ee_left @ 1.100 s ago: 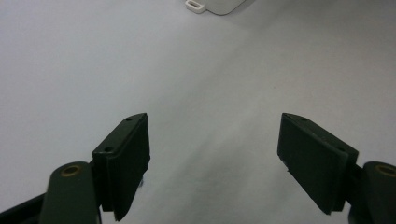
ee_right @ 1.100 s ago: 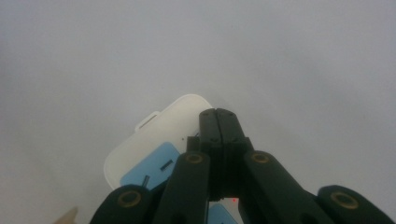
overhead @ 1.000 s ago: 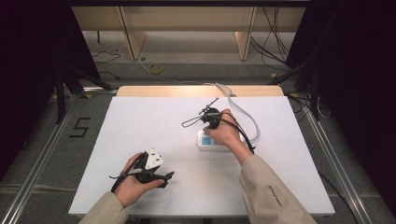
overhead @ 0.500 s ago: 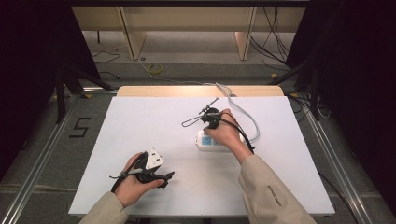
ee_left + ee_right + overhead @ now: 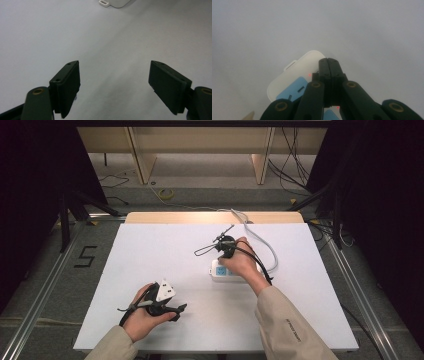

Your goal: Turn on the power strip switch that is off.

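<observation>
Nearest, the left gripper rests on the white desk, fingers spread wide around nothing; farther on, the right gripper, fingers pressed together, hovers over a white-and-blue power strip at mid-desk.

I see almost no change over the last second: my right tongs may have crept very slightly over the power strip; I cannot tell for sure.
</observation>
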The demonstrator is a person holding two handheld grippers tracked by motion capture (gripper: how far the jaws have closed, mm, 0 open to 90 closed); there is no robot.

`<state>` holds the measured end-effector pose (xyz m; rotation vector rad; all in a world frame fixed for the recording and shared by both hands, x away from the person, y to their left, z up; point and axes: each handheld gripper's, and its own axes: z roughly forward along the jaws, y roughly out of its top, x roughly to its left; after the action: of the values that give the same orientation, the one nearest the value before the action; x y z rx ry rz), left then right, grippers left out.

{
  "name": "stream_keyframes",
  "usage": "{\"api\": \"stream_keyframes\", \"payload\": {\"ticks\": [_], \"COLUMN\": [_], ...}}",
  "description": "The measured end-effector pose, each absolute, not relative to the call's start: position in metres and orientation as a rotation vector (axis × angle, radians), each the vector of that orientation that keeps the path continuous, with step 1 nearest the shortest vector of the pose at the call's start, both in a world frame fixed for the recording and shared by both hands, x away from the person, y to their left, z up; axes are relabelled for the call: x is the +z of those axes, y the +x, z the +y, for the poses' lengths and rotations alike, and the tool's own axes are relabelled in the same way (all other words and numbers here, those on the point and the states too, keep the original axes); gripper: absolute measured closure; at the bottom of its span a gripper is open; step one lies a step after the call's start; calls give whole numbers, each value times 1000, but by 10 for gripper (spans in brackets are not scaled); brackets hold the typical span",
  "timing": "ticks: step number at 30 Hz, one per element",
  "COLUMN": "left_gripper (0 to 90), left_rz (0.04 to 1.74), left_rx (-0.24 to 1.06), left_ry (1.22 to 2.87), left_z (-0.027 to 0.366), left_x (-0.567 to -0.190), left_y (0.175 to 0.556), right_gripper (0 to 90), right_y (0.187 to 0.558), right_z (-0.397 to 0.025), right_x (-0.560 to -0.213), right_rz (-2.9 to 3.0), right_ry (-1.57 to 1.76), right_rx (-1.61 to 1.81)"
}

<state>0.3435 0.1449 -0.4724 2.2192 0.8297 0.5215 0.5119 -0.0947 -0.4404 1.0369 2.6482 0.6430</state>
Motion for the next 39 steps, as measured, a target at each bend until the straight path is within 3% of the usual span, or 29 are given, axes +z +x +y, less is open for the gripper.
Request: {"api": "stream_keyframes", "payload": {"ticks": [39], "left_gripper": [252], "left_rz": [836], "left_rx": [523], "left_ry": [2222], "left_z": [146], "left_x": [-473], "left_y": [344], "right_gripper": [900], "right_y": [505], "right_z": [-103], "right_x": [-434], "right_rz": [2626], "right_ry": [1044], "right_rx": [762]}}
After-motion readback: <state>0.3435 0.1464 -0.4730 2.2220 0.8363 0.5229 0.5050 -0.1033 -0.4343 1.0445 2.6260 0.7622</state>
